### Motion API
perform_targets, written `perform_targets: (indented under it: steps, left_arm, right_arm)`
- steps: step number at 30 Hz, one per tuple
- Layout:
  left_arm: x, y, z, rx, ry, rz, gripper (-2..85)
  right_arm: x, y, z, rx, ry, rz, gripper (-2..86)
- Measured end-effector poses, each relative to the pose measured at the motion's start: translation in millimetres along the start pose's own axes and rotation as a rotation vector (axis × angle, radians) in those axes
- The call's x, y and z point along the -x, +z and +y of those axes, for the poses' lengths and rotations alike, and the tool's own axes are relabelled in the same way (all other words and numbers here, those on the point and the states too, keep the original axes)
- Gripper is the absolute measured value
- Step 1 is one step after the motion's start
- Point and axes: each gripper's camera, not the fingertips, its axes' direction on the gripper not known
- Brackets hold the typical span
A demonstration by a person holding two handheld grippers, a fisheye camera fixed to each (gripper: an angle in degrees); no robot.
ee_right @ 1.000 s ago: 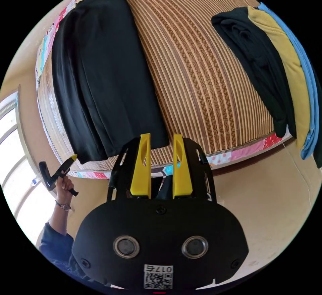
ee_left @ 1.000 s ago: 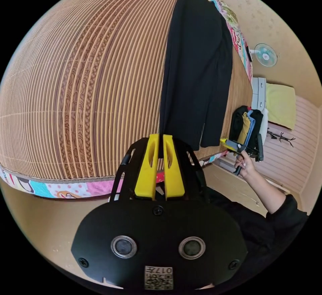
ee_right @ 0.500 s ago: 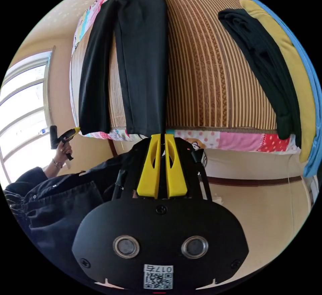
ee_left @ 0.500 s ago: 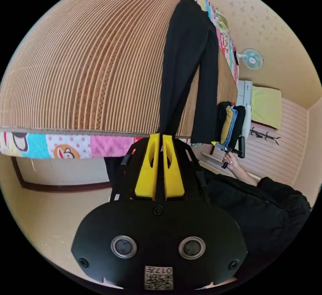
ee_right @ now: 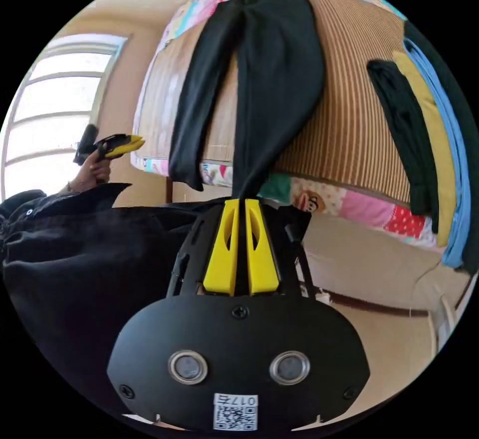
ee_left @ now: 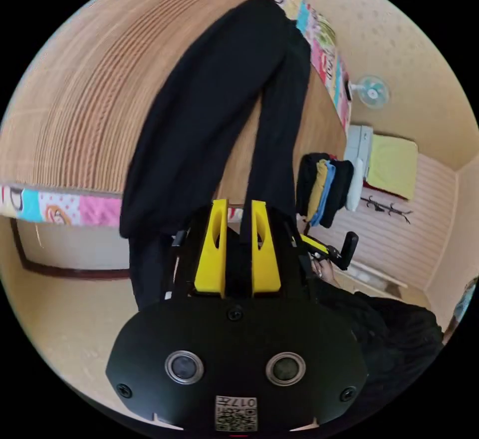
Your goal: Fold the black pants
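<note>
The black pants (ee_left: 199,124) lie lengthwise on the bed's bamboo mat (ee_left: 75,109), with both leg ends pulled past the near edge. My left gripper (ee_left: 238,207) is open; the wide leg beside it hangs loose over the bed edge. In the right gripper view my right gripper (ee_right: 240,204) is shut on the hem of one leg of the pants (ee_right: 279,84), and the cloth runs taut into its jaws. The other leg droops free, apart from the left gripper (ee_right: 134,140), which a hand holds off to the side. The right gripper (ee_left: 310,243) shows partly behind my left jaws.
A stack of folded clothes (ee_right: 424,124), black, yellow and blue, sits at the mat's near edge (ee_left: 324,189). A patchwork quilt (ee_left: 50,207) hangs below the mat. The person's dark clothing (ee_right: 75,259) is close beside me. A fan (ee_left: 371,92) and a window (ee_right: 50,109) stand farther off.
The right gripper shut on a leg hem and pulled it off the bed edge. The left gripper, shut before, has opened and let its leg drop. Both cameras moved back.
</note>
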Motion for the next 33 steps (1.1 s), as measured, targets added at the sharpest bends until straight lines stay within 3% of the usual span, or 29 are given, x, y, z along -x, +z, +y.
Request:
perform_targets:
  steps: [4,10,14,20,24,31,33]
  left_arm:
    - [-91,52,-27,0.187,0.214,0.038,13.7]
    - [-180,141,-10,0.411,0.464,-0.375,13.5]
    - [-182,175,26,0.416,0.531,-0.628,3.6]
    - [-147,167,63,0.315,0.480,-0.499,1.2]
    - [-111,149,77,0.246,0.360,-0.392,0.9]
    - [-63,127,102,0.117,0.214,-0.242,0.7]
    - [-46,123,109,0.075,0.161,-0.187,0.7]
  right_arm:
    - [47,-35,5,-0.057,-0.232,-0.102,2.6]
    - [66,-47,17,-0.047,-0.445,-0.216,2.7]
    - [67,-53,30,-0.016,-0.568,-0.257,2.9]
    - [11,-55,41,0.167,-0.622,-0.209,4.6]
    - [-42,-81,9,0.163,-0.571,-0.162,7.6]
    - [-151,-145,-177,-0.212,-0.217,-0.471,12.5]
    - [-190,-134,-231,-0.277,-0.106,-0.434,13.0]
